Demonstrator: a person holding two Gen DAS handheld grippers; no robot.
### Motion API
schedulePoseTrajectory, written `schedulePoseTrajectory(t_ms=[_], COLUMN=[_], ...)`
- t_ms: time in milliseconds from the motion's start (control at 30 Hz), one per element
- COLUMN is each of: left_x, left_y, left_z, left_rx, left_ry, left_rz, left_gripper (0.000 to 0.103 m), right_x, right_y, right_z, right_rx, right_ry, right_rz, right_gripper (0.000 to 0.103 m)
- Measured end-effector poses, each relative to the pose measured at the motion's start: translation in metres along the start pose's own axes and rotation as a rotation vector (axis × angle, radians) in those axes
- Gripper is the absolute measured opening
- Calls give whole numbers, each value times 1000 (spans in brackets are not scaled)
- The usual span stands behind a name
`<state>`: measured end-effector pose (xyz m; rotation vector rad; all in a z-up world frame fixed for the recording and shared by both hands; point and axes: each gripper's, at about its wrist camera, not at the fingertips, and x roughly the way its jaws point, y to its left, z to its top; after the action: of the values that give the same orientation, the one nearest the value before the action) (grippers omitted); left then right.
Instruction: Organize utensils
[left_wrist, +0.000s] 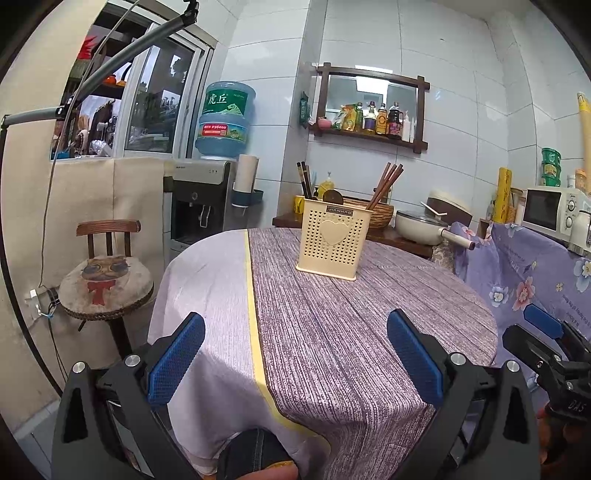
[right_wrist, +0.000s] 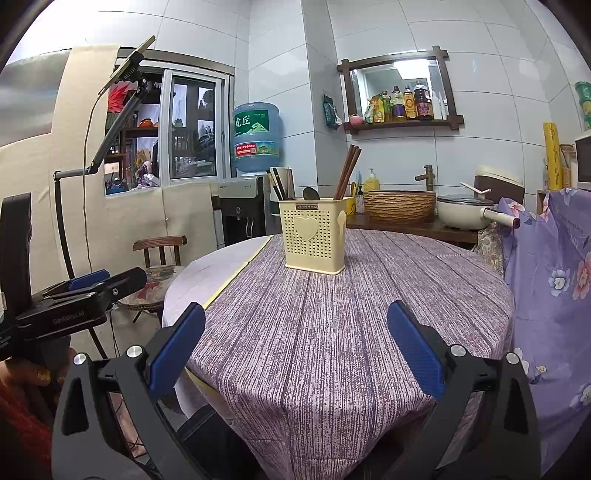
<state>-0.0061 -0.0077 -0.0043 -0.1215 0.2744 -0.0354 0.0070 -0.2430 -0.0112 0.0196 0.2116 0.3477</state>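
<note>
Both grippers hold nothing. The left gripper (left_wrist: 295, 354) has its blue fingers (left_wrist: 177, 363) spread wide, and the right gripper (right_wrist: 295, 347) does too. They hang low at the near edge of the desk (right_wrist: 332, 314), side by side, pointing at the yellow holder (left_wrist: 332, 240). It stands upright far across the desk with brown chopsticks (left_wrist: 386, 184), dark chopsticks (left_wrist: 304, 181) and a spoon (right_wrist: 311, 193) inside. A reach that far could bump the light holder and tip it over.
</note>
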Motion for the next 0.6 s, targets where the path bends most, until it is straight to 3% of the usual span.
schedulePoseTrajectory(t_ms=[600], left_x=[-3], left_y=[2], left_z=[1], left_rx=[1], left_ry=[-9], left_rz=[6], left_gripper=[98], right_x=[2], right_y=[0], right_z=[-3], right_rx=[5], right_ry=[10], right_rz=[3], right_gripper=[97])
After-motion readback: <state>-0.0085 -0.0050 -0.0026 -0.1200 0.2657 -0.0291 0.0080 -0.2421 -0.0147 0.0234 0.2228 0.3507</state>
